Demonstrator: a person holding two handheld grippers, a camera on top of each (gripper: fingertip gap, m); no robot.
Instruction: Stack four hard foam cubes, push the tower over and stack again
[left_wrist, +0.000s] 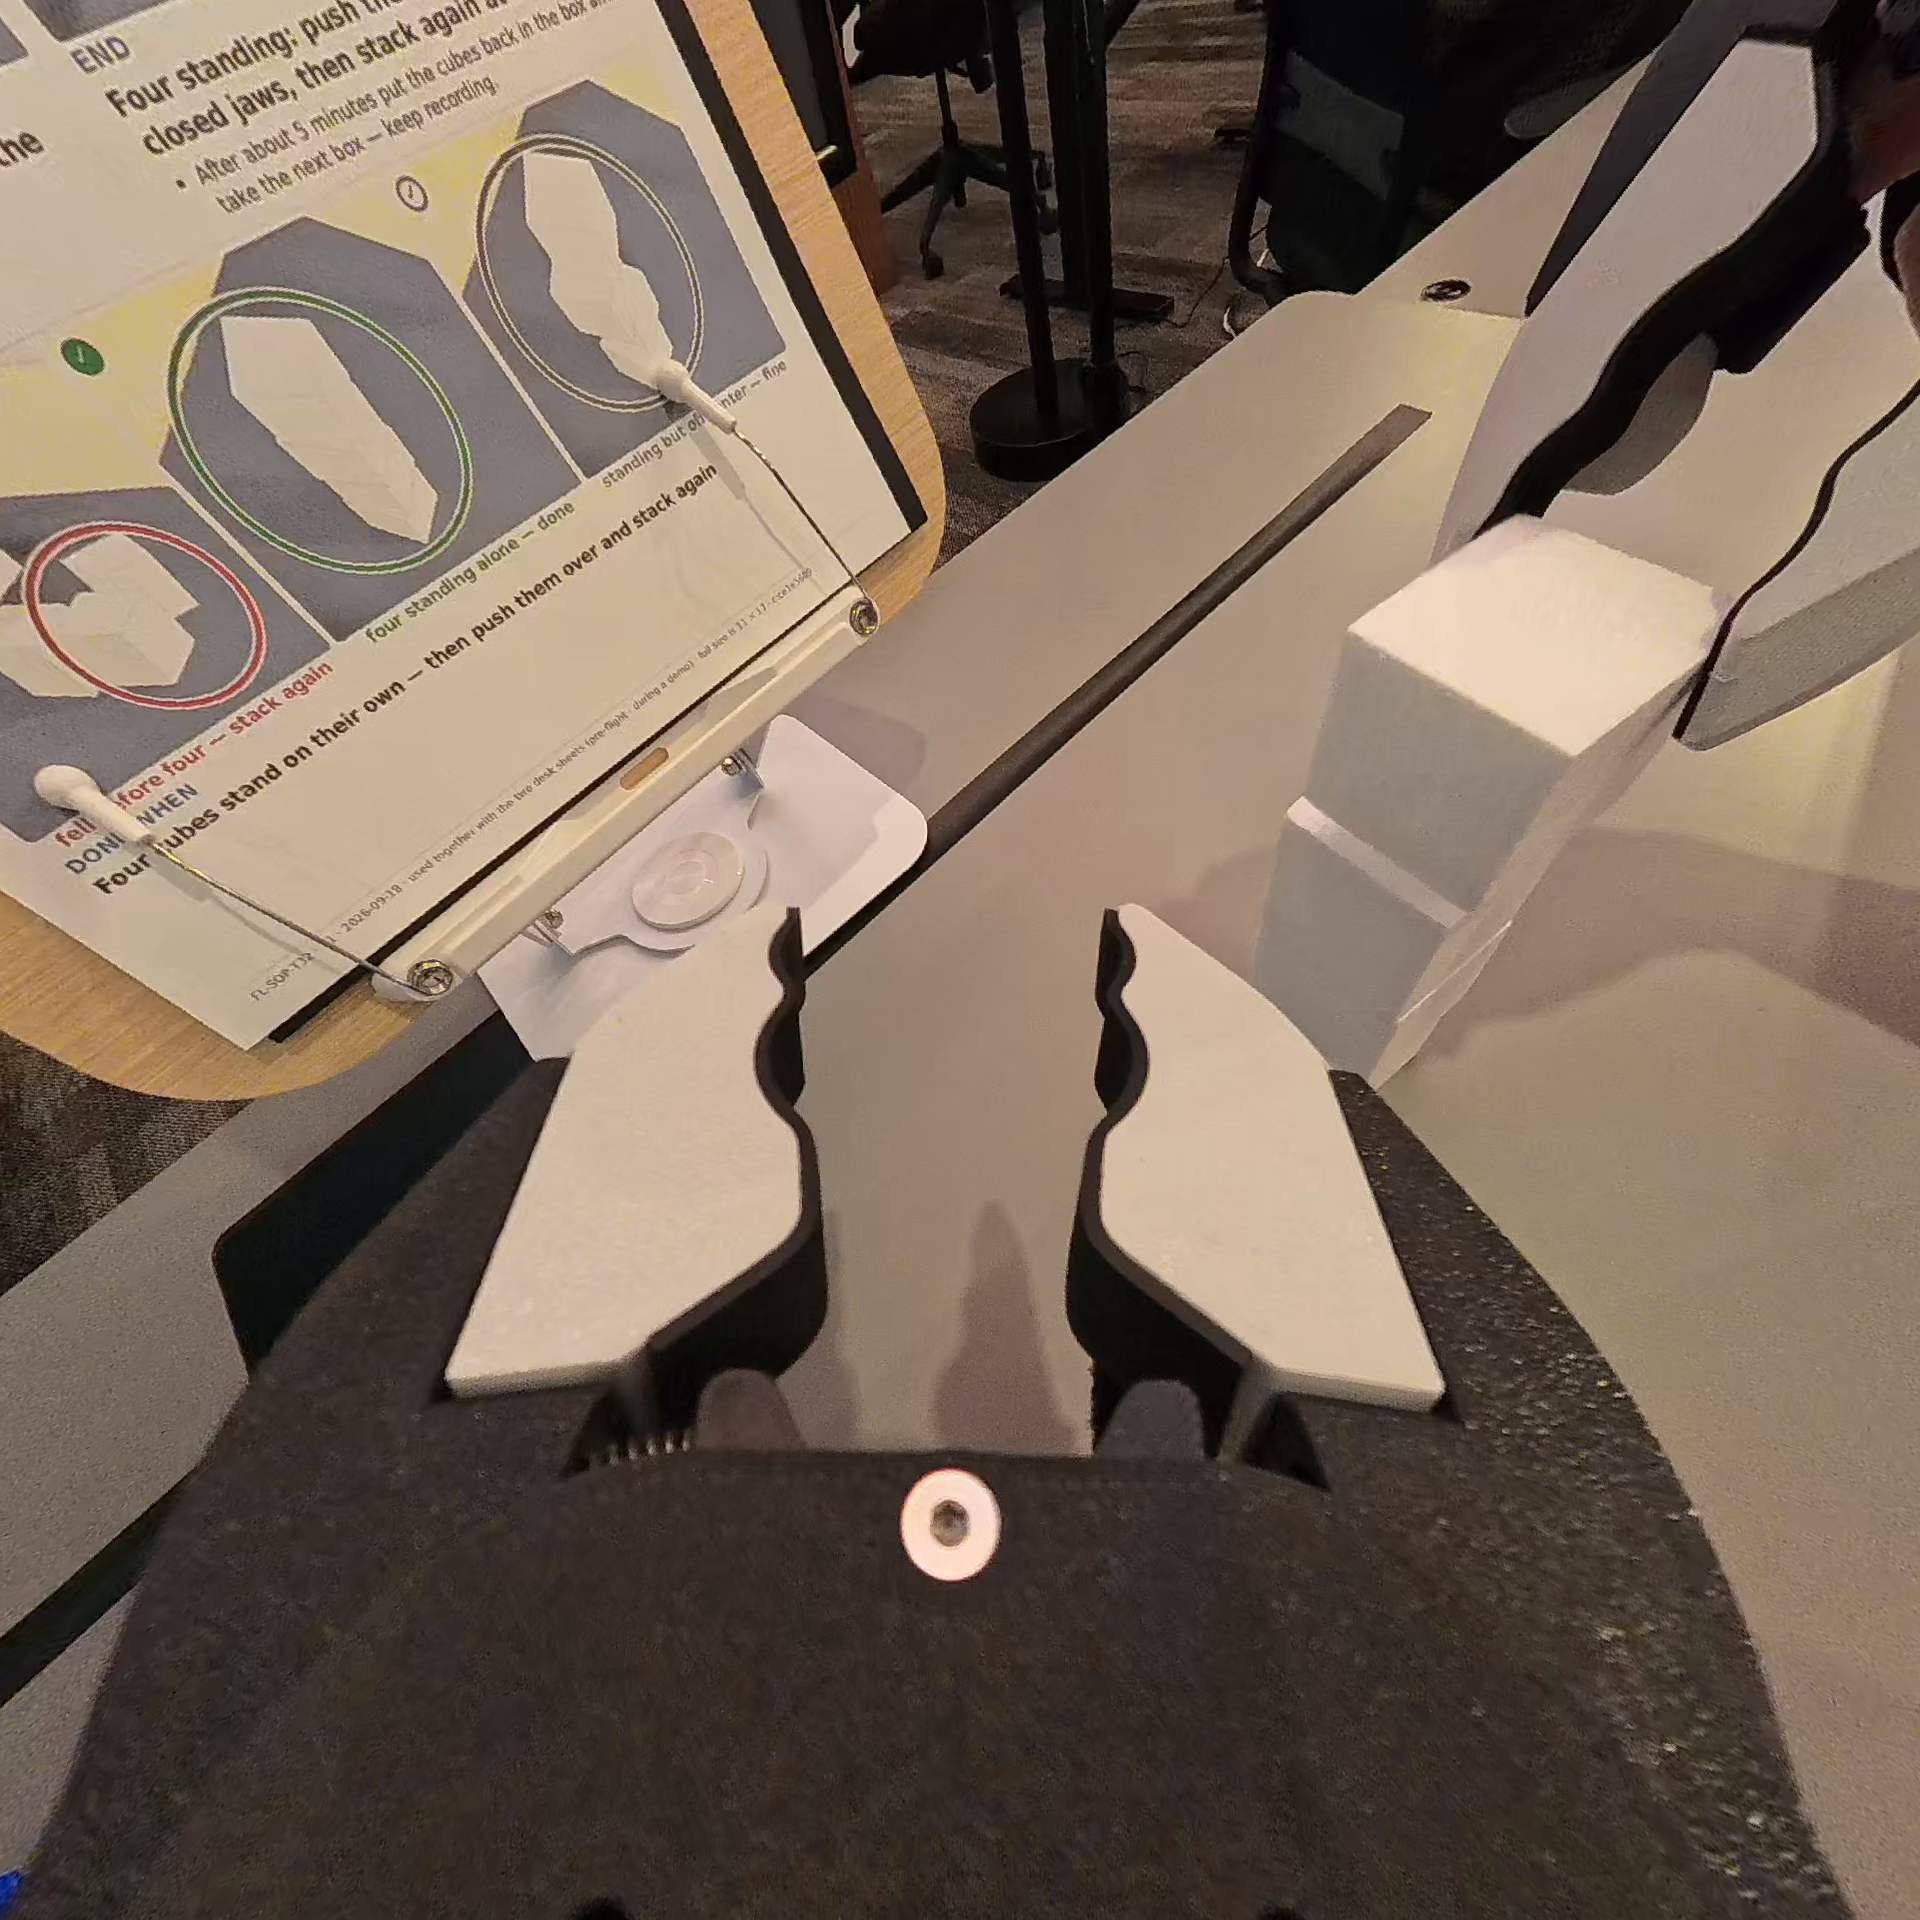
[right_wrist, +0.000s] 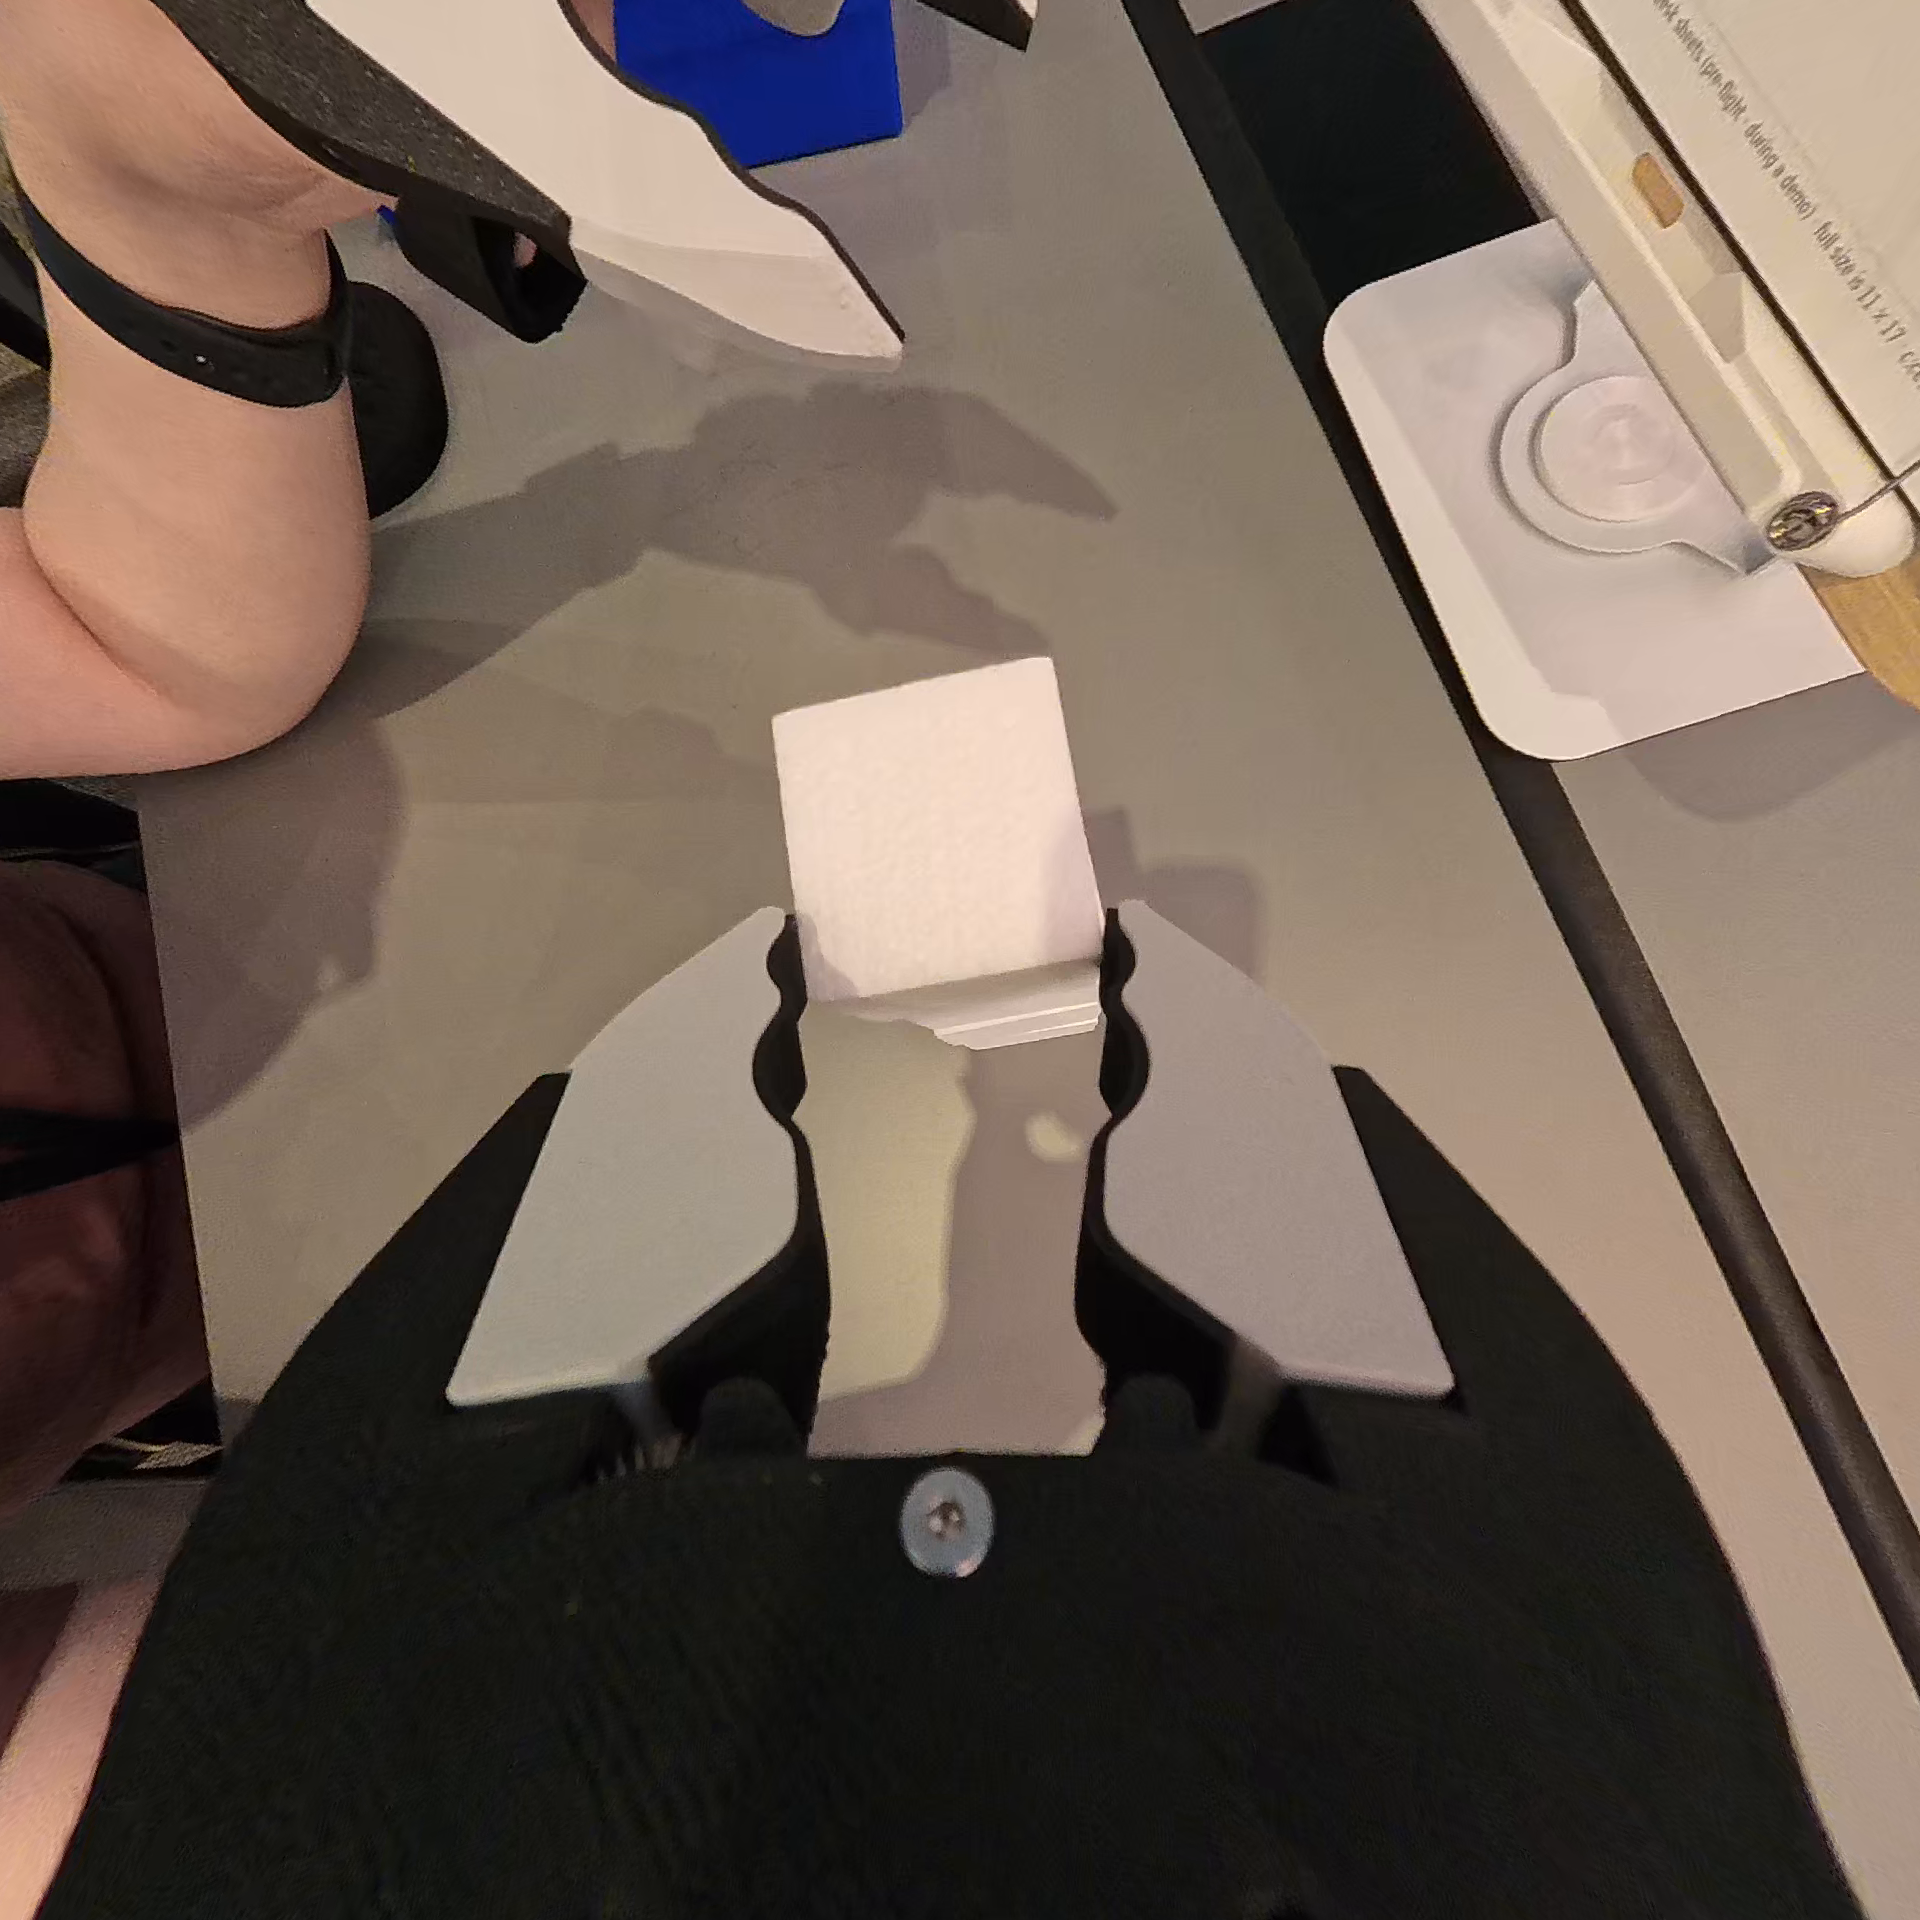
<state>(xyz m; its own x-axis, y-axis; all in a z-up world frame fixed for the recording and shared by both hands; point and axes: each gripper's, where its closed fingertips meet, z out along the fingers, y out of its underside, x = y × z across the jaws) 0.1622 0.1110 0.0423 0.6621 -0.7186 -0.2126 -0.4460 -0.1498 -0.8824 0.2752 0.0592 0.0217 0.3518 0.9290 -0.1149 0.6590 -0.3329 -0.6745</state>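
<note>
Right gripper grasps the top foam cube over a stack mid-desk; at least two cubes show, exact count unclear. Left gripper released, empty. Judged: stacking underway, push-over pending.

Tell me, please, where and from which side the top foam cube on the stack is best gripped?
Grip the top cube on its two opposite vertical side faces, coming down from above as the right gripper does: those faces are flat and parallel, and a centred hold probably avoids nudging the cube below.
</note>
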